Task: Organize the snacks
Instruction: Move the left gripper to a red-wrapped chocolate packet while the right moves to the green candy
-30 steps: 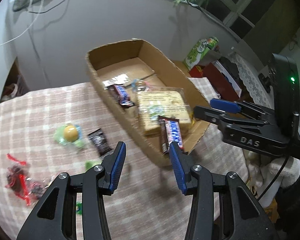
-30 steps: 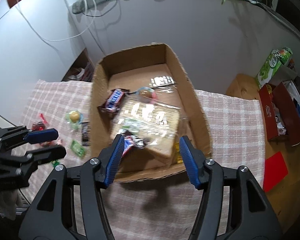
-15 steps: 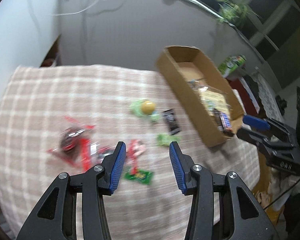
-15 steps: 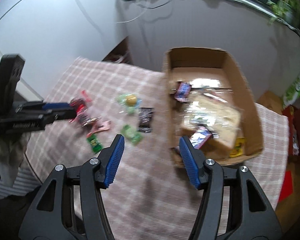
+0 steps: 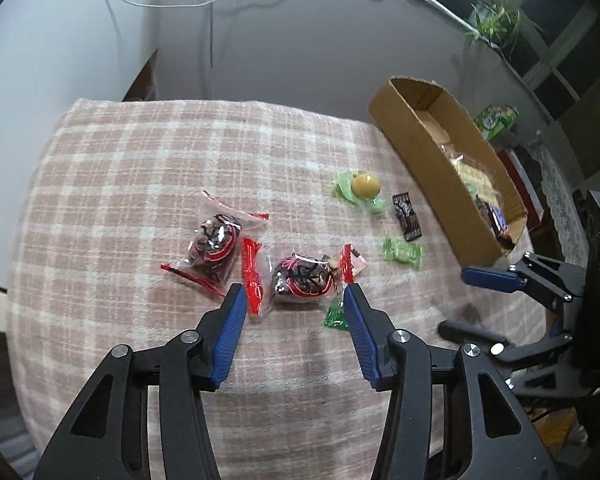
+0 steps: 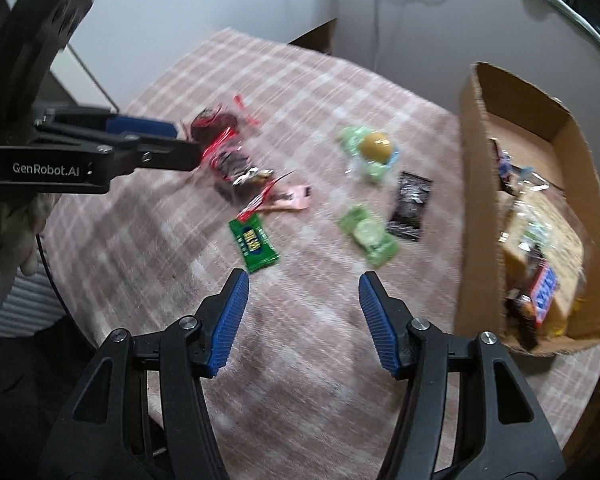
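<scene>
— Where are our fingers?
— Left gripper (image 5: pixel 292 300) just widened, empty, above a dark red-wrapped snack (image 5: pixel 303 280); right gripper (image 6: pixel 302 286) open, empty.
— The cardboard box (image 6: pixel 476 216)?
— Rightward on the desk (image 5: pixel 120 168) — probably half full.

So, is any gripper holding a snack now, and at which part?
Nothing is held. The left gripper hangs open over a red-and-black snack bag, its jaws having just been opening; the right gripper is open over bare cloth.

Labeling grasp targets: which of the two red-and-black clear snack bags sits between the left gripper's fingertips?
The right-hand bag, beside the dark green packet. The other bag lies further left, outside the open left gripper.
</scene>
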Demonstrator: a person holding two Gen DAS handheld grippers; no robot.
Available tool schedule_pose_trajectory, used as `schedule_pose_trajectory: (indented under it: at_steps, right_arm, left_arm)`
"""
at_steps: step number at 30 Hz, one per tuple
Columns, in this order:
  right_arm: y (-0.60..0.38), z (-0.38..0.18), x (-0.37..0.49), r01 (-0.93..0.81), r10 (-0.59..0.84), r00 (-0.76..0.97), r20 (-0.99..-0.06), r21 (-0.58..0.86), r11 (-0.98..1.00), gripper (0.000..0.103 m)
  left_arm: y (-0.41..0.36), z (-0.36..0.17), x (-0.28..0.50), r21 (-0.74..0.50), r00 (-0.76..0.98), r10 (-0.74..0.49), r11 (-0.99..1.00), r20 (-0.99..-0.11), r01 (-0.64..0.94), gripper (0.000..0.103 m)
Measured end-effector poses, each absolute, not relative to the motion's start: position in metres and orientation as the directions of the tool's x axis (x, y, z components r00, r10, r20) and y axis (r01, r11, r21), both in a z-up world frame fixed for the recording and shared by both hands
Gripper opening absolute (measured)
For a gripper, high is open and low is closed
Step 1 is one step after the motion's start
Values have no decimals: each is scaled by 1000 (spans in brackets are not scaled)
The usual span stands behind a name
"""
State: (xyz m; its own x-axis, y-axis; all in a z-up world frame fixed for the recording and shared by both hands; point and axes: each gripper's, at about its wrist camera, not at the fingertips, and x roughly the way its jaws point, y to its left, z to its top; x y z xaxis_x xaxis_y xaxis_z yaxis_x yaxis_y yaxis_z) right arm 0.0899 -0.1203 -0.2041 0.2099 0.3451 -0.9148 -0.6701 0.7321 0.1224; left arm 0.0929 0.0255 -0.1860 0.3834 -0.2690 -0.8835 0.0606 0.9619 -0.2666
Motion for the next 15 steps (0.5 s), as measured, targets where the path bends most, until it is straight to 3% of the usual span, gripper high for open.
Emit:
schedule_pose_trajectory:
  at_steps: [15]
  right_arm:
    - [-84, -230, 96, -734, 331, 146, -932, 122, 668, 60]
  left_arm:
    - [11, -218, 111, -217, 319, -238, 971, -917, 100, 49]
